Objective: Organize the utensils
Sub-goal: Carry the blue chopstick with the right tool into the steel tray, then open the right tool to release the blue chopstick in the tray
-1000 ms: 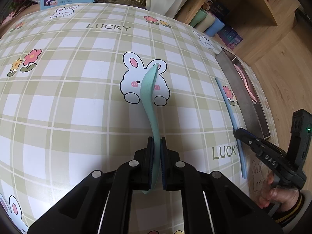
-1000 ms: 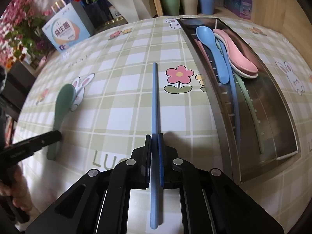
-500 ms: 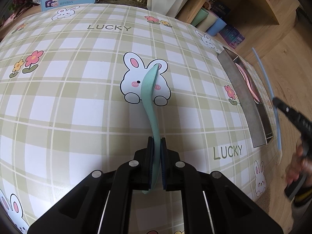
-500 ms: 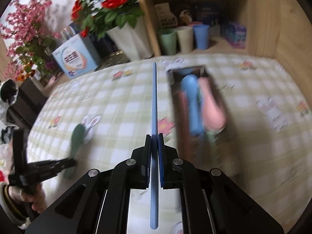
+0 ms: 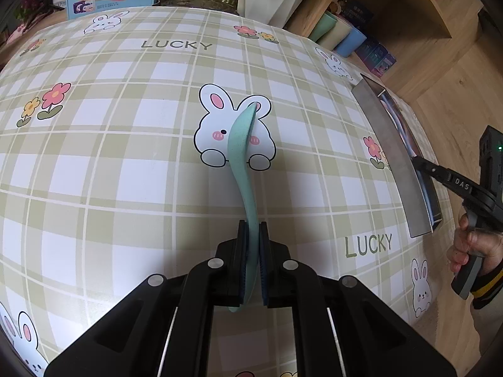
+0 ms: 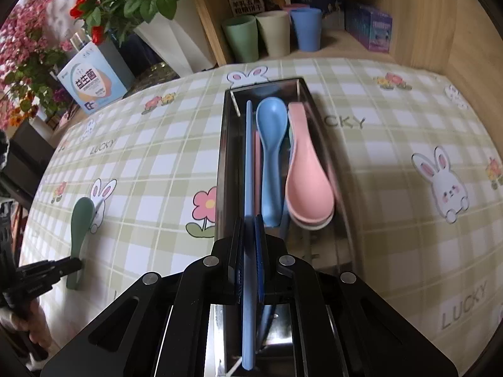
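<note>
Chopstick, blue, stayed clamped in my right tool, jaws narrow on it. Over the last second I carried it off the checked surface and across to the metal tray; it hung lengthwise above the tray's left side, beside the blue spoon and pink spoons already inside. Not released yet, so I judged dropping it in as the next step. My left tool hadn't moved, pinched narrow on the green spoon handle, bowl over the bunny print, well apart from the tray. That one goes after.
</note>
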A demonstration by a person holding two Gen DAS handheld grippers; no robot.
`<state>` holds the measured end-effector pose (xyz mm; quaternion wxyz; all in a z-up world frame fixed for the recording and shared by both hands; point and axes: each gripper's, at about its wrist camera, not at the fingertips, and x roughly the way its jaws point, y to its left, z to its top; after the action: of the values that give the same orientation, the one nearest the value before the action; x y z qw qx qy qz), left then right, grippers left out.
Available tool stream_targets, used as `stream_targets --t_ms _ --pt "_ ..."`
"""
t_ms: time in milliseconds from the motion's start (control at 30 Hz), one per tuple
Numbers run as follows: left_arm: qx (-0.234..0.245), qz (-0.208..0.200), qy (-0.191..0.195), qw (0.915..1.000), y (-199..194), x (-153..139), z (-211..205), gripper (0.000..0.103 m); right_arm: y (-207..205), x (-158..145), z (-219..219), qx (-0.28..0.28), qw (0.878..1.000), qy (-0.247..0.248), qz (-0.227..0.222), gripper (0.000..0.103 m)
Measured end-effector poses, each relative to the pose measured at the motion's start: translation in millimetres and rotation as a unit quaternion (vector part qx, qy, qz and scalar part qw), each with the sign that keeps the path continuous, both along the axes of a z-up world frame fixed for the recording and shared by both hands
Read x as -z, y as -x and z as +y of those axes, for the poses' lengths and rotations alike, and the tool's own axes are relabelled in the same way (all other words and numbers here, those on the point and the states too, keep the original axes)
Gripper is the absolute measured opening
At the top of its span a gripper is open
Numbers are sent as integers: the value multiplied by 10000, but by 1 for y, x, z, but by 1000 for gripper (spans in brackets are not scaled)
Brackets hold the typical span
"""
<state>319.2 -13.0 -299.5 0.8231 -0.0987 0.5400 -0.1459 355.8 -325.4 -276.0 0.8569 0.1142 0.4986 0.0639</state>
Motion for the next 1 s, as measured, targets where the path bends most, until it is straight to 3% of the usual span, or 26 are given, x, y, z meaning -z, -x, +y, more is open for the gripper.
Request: stream_targets --t_ms 533,1000 --pt "-1 2 -4 10000 0 0 0 8 0 15 -3 132 9991 -240 315 7" --pt "-13 32 -29 10000 -1 0 -1 7 34 -14 -1 411 9990 -138 -49 8"
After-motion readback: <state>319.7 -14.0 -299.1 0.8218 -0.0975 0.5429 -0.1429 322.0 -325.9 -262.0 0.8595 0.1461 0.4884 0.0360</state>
